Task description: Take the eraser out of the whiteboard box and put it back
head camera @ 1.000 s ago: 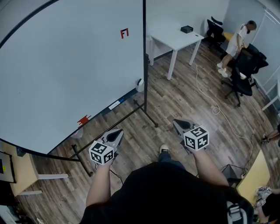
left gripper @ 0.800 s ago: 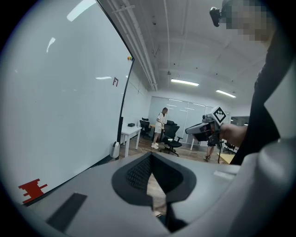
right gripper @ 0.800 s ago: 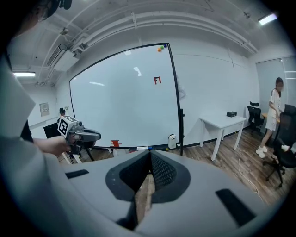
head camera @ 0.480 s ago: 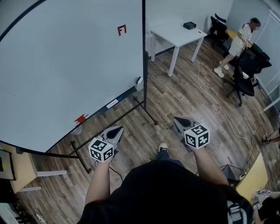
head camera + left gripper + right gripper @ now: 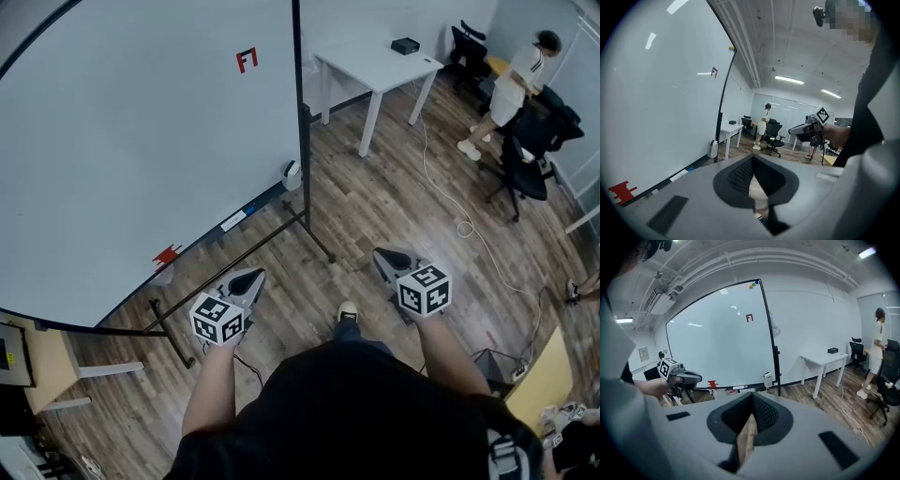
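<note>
**Layout, left to right (head view).** The whiteboard (image 5: 141, 141) fills the left half of the frame. A red block-shaped piece (image 5: 166, 255) sits at its lower edge, above the pen tray (image 5: 202, 242). A red mark (image 5: 247, 60) sits near the top. The white whiteboard box (image 5: 292, 173) hangs low on the board's right post, with its long axis upright. A white table (image 5: 375, 66) stands further right, and a person (image 5: 516, 80) stands beside office chairs at the far right.

**Tools.** The left gripper (image 5: 246, 279) is clenched on nothing, with its jaws together. The right gripper (image 5: 389, 261) has its jaws likewise closed and empty. Both hang over bare floor, well apart from the board.

**Task object.** The eraser cannot be made out in any view. It is judged to be inside the whiteboard box.

**Governing relation.** The box lies at about 1 o'clock from the left gripper. From the right gripper it lies between 10 and 11 o'clock. The left gripper is judged slightly nearer. Either tool must unclench before it reaches in from above.

**Count.**
- Whiteboards: one
- Boxes: one
- Pen trays: one
- Red pieces: two
- Tables: one
- Grippers: two
</note>
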